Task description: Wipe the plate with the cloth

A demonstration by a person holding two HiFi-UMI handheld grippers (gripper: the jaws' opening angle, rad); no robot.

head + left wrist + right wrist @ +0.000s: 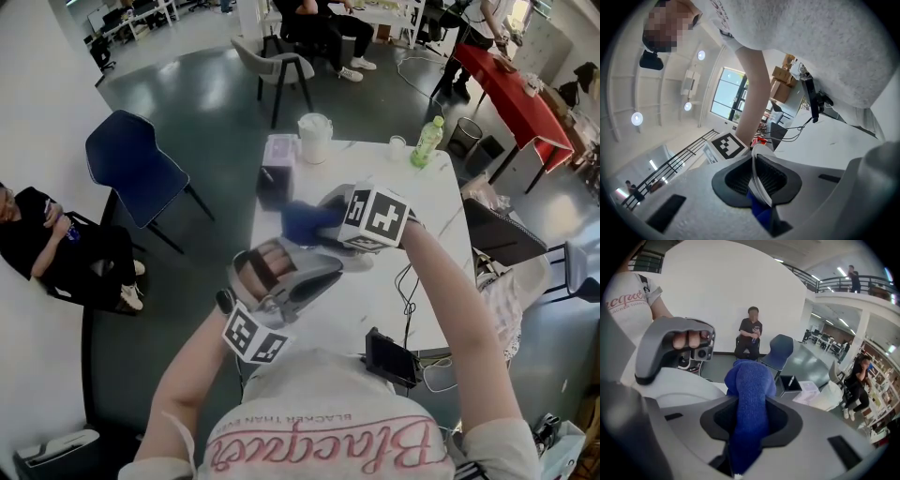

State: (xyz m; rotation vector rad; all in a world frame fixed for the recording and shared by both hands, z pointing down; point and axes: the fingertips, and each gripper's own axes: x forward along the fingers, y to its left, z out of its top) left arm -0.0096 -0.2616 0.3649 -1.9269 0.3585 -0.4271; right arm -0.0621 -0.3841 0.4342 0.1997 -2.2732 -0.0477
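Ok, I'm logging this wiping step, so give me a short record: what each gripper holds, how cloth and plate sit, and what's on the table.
left gripper: shut on the thin white rim of the plate
right gripper: shut on the cloth, blue, bunched between the jaws
cloth and plate: close together; touching or not, cannot tell
table: white; green bottle near its far edge

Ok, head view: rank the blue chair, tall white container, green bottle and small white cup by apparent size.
1. blue chair
2. tall white container and green bottle: about alike, too close to rank
3. small white cup
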